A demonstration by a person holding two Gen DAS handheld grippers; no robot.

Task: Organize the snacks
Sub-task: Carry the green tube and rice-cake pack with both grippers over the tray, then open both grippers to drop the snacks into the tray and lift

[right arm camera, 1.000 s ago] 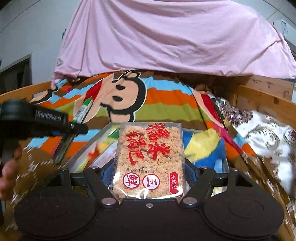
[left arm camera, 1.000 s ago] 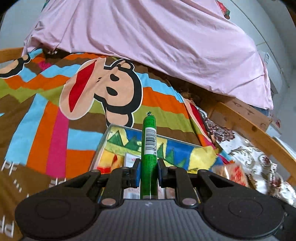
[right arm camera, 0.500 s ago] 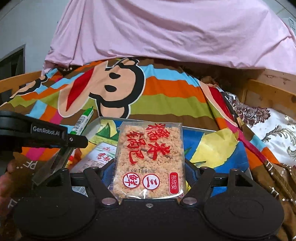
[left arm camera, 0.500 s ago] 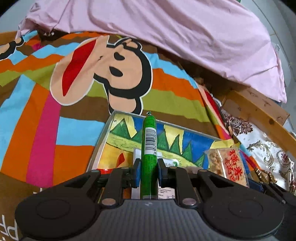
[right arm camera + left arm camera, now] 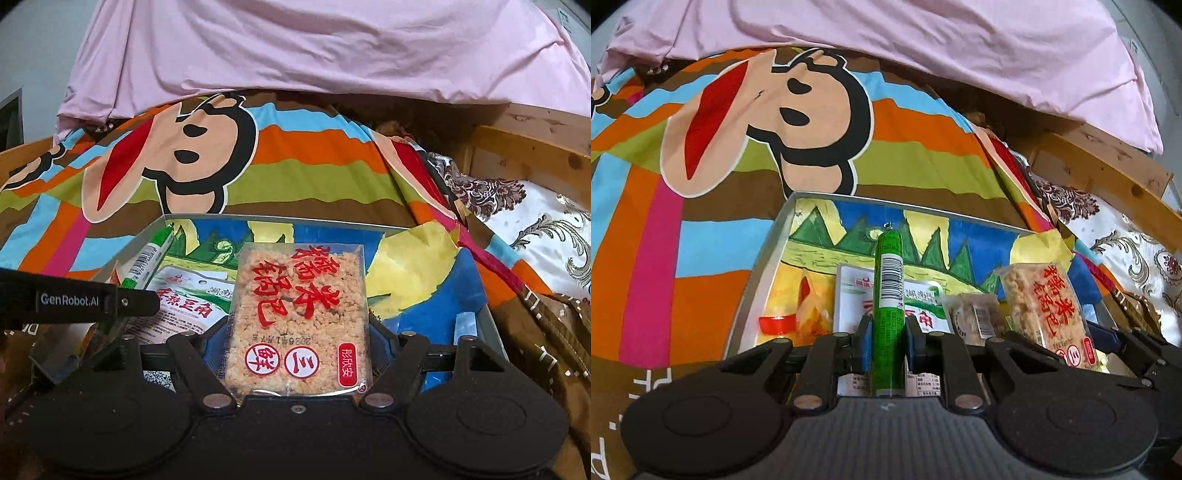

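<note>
My left gripper [image 5: 887, 345] is shut on a green sausage stick [image 5: 888, 295] that points forward over the metal tray [image 5: 768, 258]. My right gripper [image 5: 297, 332] is shut on a clear pack of rice crackers with red lettering [image 5: 299, 317], held over the tray's [image 5: 147, 230] middle. The cracker pack [image 5: 1049, 310] shows at the right of the left wrist view, and the sausage stick [image 5: 147, 258] with the left gripper [image 5: 136, 301] at the left of the right wrist view. The tray holds a white-green tofu packet [image 5: 860, 295], a small brown packet [image 5: 975, 317] and a yellow-orange wrapper [image 5: 801, 306].
The tray has a painted landscape lining and lies on a striped monkey-print blanket [image 5: 775, 110]. A pink sheet [image 5: 314, 48] drapes behind. A wooden bed frame [image 5: 528, 155] and a floral white cloth [image 5: 546, 236] lie to the right.
Both grippers have moved forward and down over the tray with their snacks still held. The tray's contents now show below them.
</note>
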